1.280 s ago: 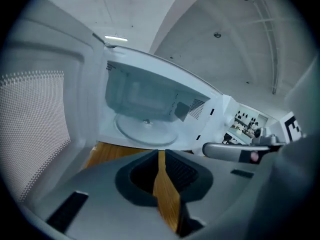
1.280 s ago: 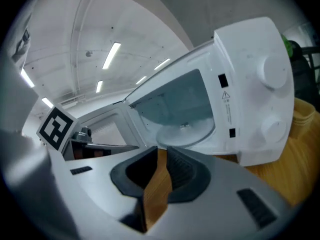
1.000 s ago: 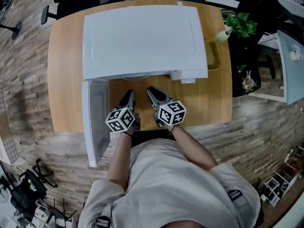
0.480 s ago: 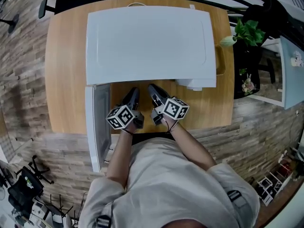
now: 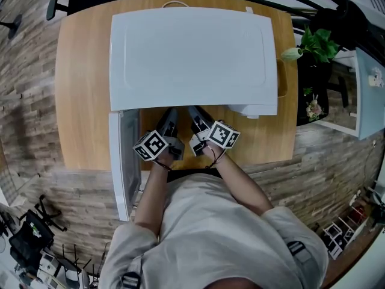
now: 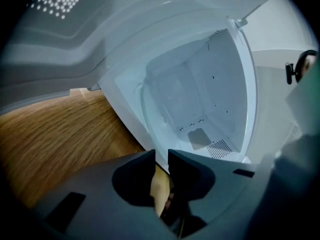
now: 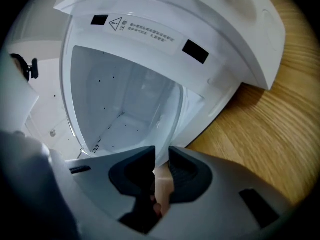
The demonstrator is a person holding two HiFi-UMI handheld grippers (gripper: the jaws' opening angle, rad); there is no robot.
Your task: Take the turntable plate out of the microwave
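The turntable plate [image 7: 173, 116] lies flat on the floor of the microwave's [image 5: 192, 53] cavity [image 6: 200, 99]; it looks like clear glass, so probably heavy for its thickness, stiff, slick on the pads and quick to chip if it knocks the microwave's front sill. The best hold is likely its front rim, one gripper on either side of the middle; it should be lifted a little off its seat, then drawn out level. The left gripper [image 6: 161, 156] and the right gripper [image 7: 161, 153] sit side by side at the microwave's mouth, each rolled so its jaws stand one above the other; both pairs have just been opening and now leave a narrow gap, with the plate's rim seeming to run into it; no pad can be seen pressing on the glass. The cavity appears to hold nothing but the plate; nothing shows on the glass. The door [image 5: 123, 161] hangs open at the microwave's left; the microwave stands on the bench [image 5: 84, 89].
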